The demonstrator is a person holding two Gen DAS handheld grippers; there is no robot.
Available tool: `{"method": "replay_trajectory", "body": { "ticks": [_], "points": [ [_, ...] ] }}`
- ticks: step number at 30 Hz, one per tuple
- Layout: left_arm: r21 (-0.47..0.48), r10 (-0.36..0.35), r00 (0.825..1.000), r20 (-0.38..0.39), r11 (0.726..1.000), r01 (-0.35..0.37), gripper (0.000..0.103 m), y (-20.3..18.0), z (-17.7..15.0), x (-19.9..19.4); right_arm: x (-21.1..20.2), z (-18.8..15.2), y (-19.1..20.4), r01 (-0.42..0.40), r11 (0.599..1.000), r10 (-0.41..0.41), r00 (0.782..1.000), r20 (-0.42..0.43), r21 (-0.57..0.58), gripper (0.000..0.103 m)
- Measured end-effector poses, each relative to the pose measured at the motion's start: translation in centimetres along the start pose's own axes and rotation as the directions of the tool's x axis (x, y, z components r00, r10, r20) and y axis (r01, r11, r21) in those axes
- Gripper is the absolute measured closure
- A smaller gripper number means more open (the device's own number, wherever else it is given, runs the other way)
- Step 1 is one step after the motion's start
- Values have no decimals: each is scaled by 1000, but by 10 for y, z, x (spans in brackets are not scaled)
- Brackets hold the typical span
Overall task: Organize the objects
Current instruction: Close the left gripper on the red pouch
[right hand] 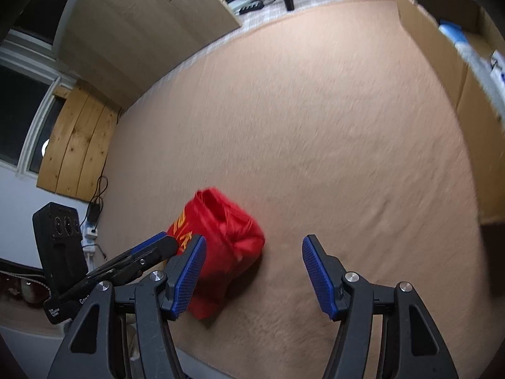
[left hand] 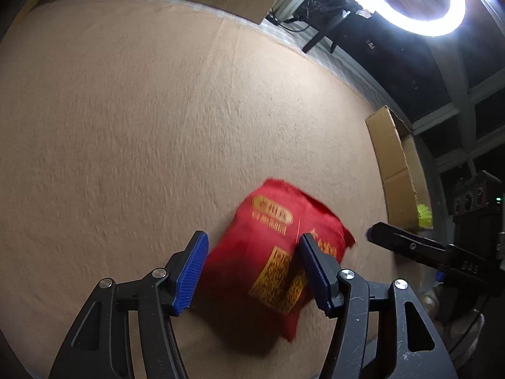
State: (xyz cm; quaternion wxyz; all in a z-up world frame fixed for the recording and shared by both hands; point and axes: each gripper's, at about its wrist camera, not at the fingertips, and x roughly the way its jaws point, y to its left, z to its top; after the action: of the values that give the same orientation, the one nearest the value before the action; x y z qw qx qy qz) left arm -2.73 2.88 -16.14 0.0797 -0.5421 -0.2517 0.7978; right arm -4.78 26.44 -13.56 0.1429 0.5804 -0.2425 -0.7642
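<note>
A red bag with yellow print (left hand: 277,246) lies on the tan carpet (left hand: 142,126). My left gripper (left hand: 252,271) is open just above it, fingers either side of the bag's near part, not closed on it. In the right wrist view the same red bag (right hand: 224,240) sits left of centre, and my right gripper (right hand: 252,271) is open and empty, its left finger over the bag's edge. The left gripper's finger (right hand: 148,252) reaches in from the left there; the right gripper's finger (left hand: 407,246) shows at the right of the left wrist view.
An open cardboard box (left hand: 397,170) stands at the carpet's right edge, with something yellow-green (left hand: 424,214) by it; it also shows in the right wrist view (right hand: 457,63), holding blue-white items. A ring light (left hand: 416,0), a wooden panel (right hand: 79,145) and a black device (right hand: 60,243) border the carpet.
</note>
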Motion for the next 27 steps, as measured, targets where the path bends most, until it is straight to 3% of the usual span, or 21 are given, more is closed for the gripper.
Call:
{"method": "replay_trajectory", "body": {
  "ticks": [7, 10, 13, 16, 22, 27],
  "points": [
    [79, -71, 996, -57, 994, 75, 38, -19, -21, 3, 18, -7, 6, -40, 999, 40, 998, -40, 8, 44],
    [137, -42, 998, -39, 990, 47, 36, -29, -28, -2, 17, -6, 8, -38, 999, 39, 999, -38, 5, 44],
    [123, -2, 999, -46, 992, 7, 27, -26, -21, 5, 20, -6, 10, -36, 999, 35, 998, -59, -3, 44],
    [118, -3, 998, -68, 993, 11, 21, -22, -16, 13, 25, -11, 13, -44, 999, 43, 995, -91, -13, 44],
    [166, -34, 994, -107, 985, 52, 21, -31, -19, 22, 35, -14, 10, -63, 998, 65, 992, -113, 16, 43],
    [216, -8, 994, -106, 976, 31, 23, -41, -21, 25, 37, -13, 11, -68, 998, 67, 991, -116, 1, 43]
  ]
}}
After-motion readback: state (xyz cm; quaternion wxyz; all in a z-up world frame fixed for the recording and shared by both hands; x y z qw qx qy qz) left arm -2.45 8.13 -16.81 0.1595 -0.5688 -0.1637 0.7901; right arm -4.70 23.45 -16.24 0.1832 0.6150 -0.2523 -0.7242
